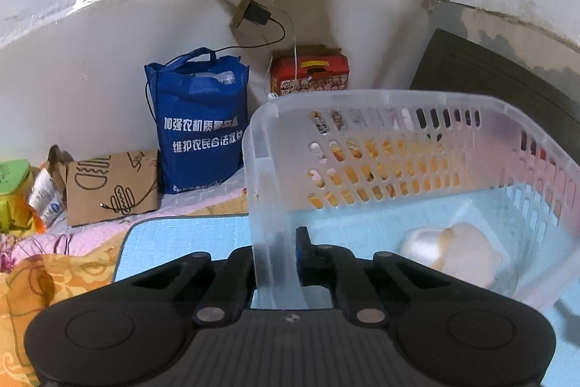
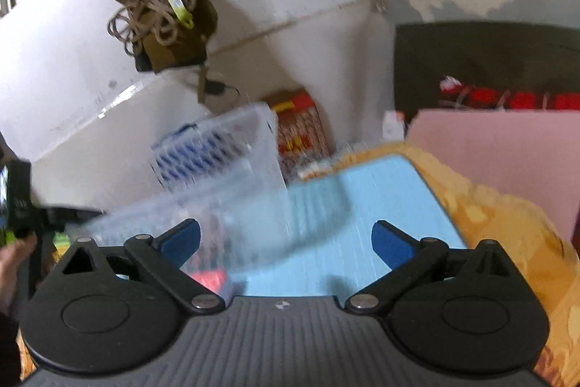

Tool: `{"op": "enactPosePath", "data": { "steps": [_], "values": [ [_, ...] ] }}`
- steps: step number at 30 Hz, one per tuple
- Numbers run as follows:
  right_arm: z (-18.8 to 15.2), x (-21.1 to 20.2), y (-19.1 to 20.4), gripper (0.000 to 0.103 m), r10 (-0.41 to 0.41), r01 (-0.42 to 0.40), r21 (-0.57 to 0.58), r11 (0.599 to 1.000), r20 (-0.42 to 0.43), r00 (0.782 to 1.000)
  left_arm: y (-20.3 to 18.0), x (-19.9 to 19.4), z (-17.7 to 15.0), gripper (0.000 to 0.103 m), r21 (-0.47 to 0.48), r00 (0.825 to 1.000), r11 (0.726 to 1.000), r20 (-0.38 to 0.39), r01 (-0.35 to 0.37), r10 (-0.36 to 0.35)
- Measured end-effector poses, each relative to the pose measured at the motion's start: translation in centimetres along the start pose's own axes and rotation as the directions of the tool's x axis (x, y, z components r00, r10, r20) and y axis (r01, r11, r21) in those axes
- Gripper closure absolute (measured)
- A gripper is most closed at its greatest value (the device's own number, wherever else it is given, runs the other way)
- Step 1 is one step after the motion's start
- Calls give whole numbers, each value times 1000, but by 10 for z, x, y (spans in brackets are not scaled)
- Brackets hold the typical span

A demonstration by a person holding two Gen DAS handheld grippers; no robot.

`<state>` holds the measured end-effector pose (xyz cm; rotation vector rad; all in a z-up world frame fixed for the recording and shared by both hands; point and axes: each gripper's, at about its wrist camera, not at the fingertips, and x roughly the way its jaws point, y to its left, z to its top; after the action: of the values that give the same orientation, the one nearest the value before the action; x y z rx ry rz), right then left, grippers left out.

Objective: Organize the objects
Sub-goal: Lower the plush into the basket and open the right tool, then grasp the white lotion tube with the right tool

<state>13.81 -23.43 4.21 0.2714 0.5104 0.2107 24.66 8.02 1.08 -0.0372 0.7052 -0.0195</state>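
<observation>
Left gripper (image 1: 277, 260) clamped on basket (image 1: 268, 198) wall, basket tilted over blue mat (image 1: 174, 242), right gripper (image 2: 286, 242) spread wide, holding nothing

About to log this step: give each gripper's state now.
Left gripper: shut on the wall of the translucent perforated plastic basket.
Right gripper: open, holding nothing.

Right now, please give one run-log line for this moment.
left gripper: shut on basket wall | right gripper: open, holding nothing | basket: tilted over blue mat
</observation>
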Motion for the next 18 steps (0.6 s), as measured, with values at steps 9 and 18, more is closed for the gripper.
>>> {"op": "enactPosePath", "data": {
  "steps": [9,18],
  "values": [
    [-43,8,20,0,20,-31,-99,995,-115,993,19,-20,-14,95,1,1000,1000,-18,8,-8],
    [-74,14,35,35,20,-56,-209,976,-172,985,35,-17,-18,92,-12,998,998,16,56,-56]
  ]
}}
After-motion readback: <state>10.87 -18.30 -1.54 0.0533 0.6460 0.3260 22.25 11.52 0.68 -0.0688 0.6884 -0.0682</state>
